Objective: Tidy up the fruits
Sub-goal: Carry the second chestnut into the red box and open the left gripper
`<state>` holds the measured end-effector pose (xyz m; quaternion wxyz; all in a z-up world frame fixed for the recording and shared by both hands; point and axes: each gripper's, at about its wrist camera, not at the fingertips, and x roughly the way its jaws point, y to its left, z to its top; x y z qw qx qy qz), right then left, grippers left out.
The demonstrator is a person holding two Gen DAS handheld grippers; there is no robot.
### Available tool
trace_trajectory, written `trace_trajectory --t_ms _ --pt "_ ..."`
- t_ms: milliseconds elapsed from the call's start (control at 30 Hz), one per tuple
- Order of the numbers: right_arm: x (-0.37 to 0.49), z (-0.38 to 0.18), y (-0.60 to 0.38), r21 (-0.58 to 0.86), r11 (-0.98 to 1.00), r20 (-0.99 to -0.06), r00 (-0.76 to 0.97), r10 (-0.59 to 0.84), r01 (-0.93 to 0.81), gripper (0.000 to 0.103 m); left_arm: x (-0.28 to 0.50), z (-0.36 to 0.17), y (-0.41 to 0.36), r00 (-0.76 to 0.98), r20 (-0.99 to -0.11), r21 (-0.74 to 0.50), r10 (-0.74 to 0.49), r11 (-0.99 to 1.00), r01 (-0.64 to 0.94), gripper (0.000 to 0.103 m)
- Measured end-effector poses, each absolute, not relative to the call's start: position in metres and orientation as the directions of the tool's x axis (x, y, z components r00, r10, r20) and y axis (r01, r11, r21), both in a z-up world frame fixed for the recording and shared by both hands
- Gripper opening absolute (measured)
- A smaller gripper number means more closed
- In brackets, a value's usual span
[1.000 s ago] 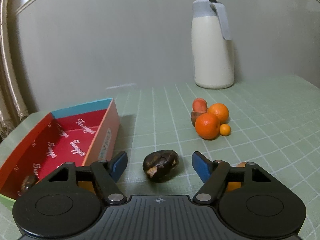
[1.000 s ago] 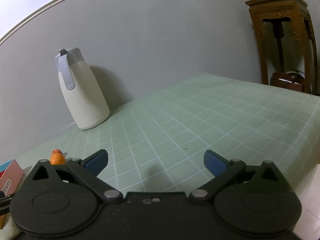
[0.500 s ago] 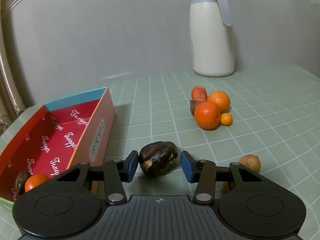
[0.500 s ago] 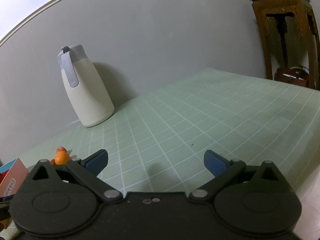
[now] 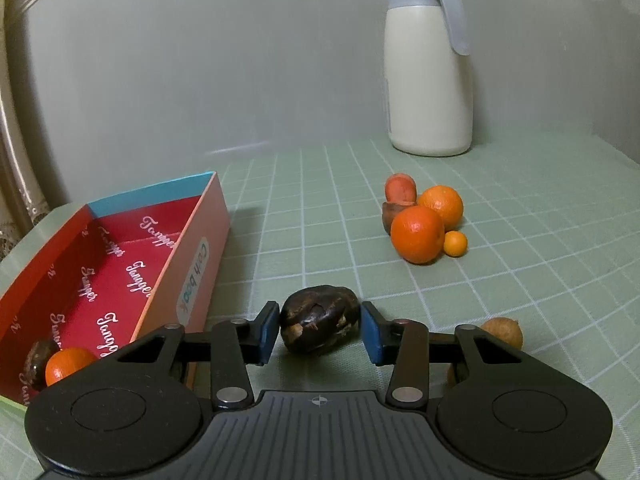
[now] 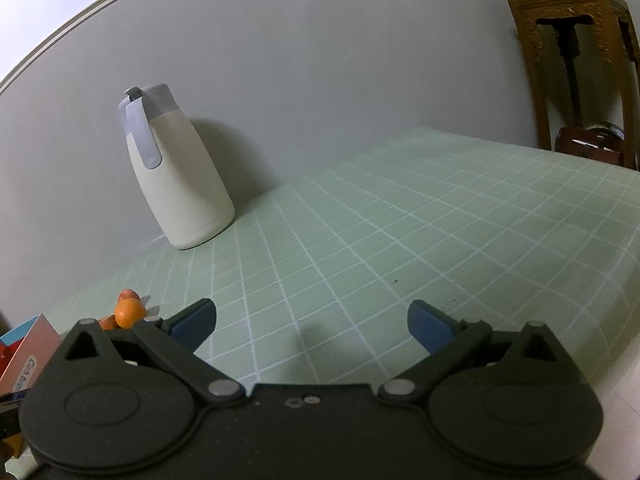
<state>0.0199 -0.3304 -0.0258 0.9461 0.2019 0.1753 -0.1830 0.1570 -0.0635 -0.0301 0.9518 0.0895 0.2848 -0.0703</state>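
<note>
Green checked tablecloth (image 5: 540, 216) against a grey wall, listed left to right: one red box (image 5: 120, 264) holding one dark fruit (image 5: 38, 362) and one small orange (image 5: 66, 364); one left gripper (image 5: 319, 332), jaws closed against one dark brown fruit (image 5: 318, 318) just right of the box. One cluster (image 5: 424, 216) of five fruits, two of them large oranges; one tan fruit (image 5: 502, 330); one cream jug (image 5: 430, 68). One right gripper (image 6: 312, 322), jaws wide apart over bare cloth, holding nothing.
</note>
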Motion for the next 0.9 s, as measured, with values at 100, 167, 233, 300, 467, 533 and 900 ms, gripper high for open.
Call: trace_trajectory --t_ms 100,167,233,300,467,533,900 --pt "0.019 -0.026 -0.33 0.317 0.852 -0.405 0.872 -0.275 0.416 0.102 0.155 -0.029 -0.062 0.834 -0.544 0.12 -0.089 0.976 0.182 0.043" --pt "0.019 -0.026 -0.329 0.316 0.852 -0.405 0.872 -0.276 0.417 0.102 0.153 -0.026 -0.061 0.84 -0.533 0.112 -0.1 0.976 0.187 0.043" --pt "0.019 -0.026 -0.329 0.317 0.85 -0.405 0.871 -0.279 0.42 0.102 0.15 -0.024 -0.061 0.847 -0.52 0.11 -0.109 0.975 0.193 0.043" --pt "0.02 -0.026 -0.329 0.319 0.85 -0.407 0.87 -0.277 0.42 0.102 0.148 -0.022 -0.061 0.85 -0.514 0.108 -0.117 0.974 0.2 0.043" --pt "0.021 -0.025 -0.327 0.312 0.854 -0.409 0.87 -0.275 0.416 0.102 0.142 -0.014 -0.053 0.862 -0.489 0.086 -0.133 0.976 0.199 0.043" --pt "0.023 -0.025 -0.326 0.311 0.856 -0.409 0.871 -0.272 0.413 0.102 0.14 -0.01 -0.049 0.871 -0.474 0.081 -0.131 0.978 0.191 0.043" --pt "0.037 -0.024 -0.299 0.297 0.886 -0.412 0.884 -0.219 0.357 0.102 0.131 0.011 -0.003 0.92 -0.391 0.069 -0.032 0.996 0.064 0.043"
